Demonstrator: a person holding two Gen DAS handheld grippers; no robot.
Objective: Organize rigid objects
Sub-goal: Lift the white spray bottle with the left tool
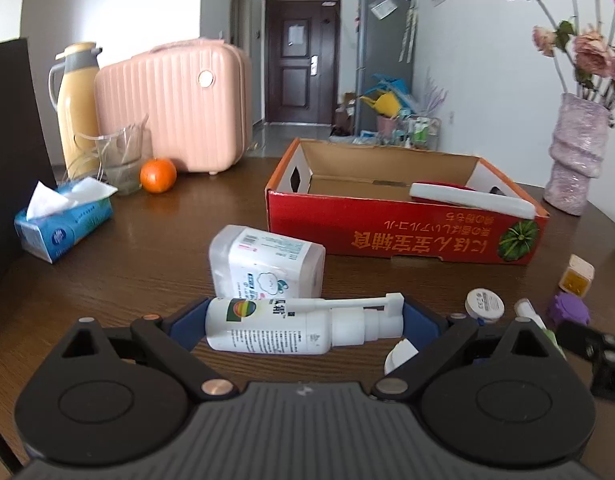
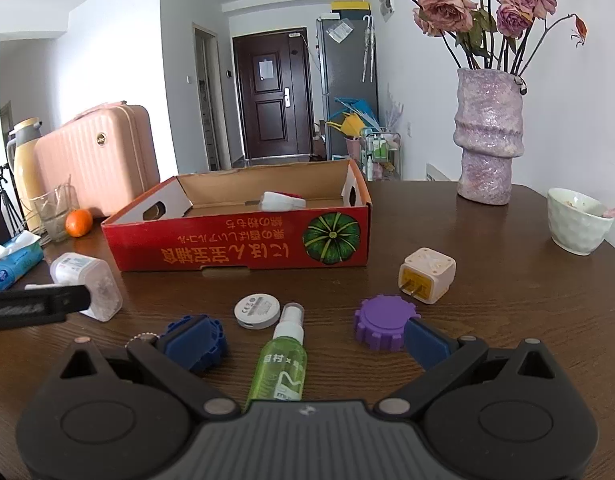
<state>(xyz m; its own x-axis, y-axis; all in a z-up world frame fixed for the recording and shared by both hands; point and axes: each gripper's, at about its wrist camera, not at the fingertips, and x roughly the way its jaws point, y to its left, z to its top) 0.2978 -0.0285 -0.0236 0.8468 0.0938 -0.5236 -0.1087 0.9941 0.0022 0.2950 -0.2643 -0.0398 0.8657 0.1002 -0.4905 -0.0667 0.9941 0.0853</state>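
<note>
Wooden counter (image 1: 147, 248) scene: left claw (image 1: 305, 320) holds the white spray bottle (image 1: 275, 326) lengthwise between its wide-set fingers.

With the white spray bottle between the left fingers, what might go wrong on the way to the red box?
1. The white spray bottle spans the left hand-held gripper end to end, its thin folded nozzle near one pad; it may slip or pivot.
2. The clear tub lies just ahead and might get knocked.
3. The red box wall could catch a low bottle.
</note>
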